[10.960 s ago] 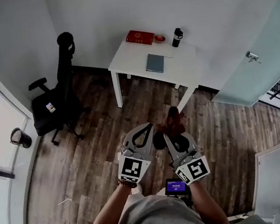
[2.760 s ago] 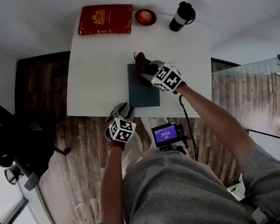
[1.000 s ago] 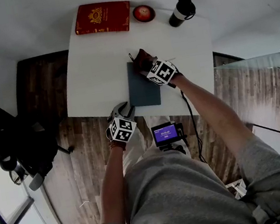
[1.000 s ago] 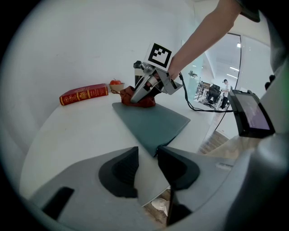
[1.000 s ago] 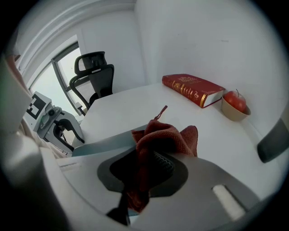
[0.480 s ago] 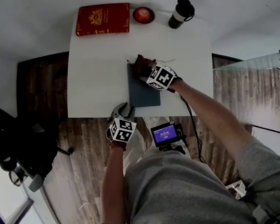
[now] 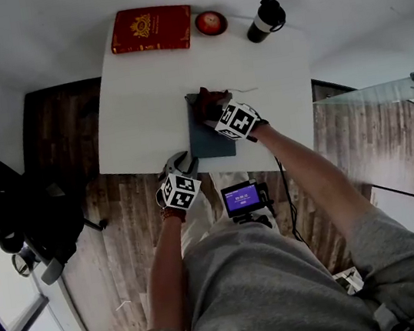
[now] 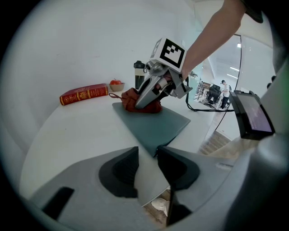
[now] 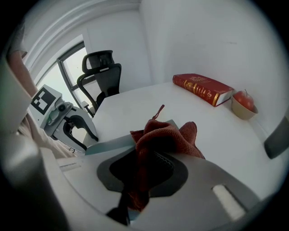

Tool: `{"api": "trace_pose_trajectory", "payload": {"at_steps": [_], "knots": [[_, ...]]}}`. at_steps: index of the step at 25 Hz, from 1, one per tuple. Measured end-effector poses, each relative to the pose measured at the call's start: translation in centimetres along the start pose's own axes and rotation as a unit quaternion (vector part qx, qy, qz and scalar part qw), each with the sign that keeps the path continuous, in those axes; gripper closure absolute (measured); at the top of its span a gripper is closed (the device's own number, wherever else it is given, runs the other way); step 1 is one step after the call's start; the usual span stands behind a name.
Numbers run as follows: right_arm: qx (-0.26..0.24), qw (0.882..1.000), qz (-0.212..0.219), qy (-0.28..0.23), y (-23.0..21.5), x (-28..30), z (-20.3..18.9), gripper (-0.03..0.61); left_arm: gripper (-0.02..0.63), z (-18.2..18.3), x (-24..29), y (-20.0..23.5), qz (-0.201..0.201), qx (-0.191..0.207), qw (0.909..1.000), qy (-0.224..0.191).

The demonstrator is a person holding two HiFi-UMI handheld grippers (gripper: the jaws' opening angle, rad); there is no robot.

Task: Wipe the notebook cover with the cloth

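Under your right jaws (image 9: 149, 167), which are clamped on the cloth (image 9: 165, 135), lies the notebook (image 8: 153, 124), flat on the worktop (image 7: 143, 108) with the cloth bunched and pressed on the far end of its cover. Judging by that, the wipe is under way rather than finished: the cloth is in contact, but the long stretch of cover on the near side of those jaws is bare, and nothing shows whether it has been passed over. Your left jaws (image 8: 148, 158) stand apart and empty at the worktop's near edge; the notebook's near corner sits just ahead of their gap, not gripped. What looks left is to draw the cloth along the rest of the cover toward that corner.
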State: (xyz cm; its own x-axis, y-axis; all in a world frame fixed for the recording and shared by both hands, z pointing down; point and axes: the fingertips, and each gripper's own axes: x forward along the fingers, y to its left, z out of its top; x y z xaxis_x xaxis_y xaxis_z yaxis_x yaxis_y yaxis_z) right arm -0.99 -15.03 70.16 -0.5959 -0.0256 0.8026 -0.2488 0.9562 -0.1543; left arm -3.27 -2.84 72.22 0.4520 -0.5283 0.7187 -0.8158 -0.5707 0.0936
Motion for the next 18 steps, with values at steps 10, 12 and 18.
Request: {"api": "trace_pose_trajectory", "payload": {"at_steps": [10,12,18], "knots": [[-0.021,1.000,0.020,0.007,2.4,0.1,-0.6,0.505,0.483,0.0,0.1,-0.1,-0.001,0.002,1.0000,-0.001],[-0.022,0.999,0.024,0.006,3.0,0.3,-0.6,0.505,0.483,-0.2,0.0,0.1,-0.001,0.002,1.0000,0.000],[-0.027,0.999,0.037,0.010,4.3,0.3,-1.0,0.505,0.483,-0.1,0.0,0.0,-0.001,0.001,1.0000,0.000]]}}
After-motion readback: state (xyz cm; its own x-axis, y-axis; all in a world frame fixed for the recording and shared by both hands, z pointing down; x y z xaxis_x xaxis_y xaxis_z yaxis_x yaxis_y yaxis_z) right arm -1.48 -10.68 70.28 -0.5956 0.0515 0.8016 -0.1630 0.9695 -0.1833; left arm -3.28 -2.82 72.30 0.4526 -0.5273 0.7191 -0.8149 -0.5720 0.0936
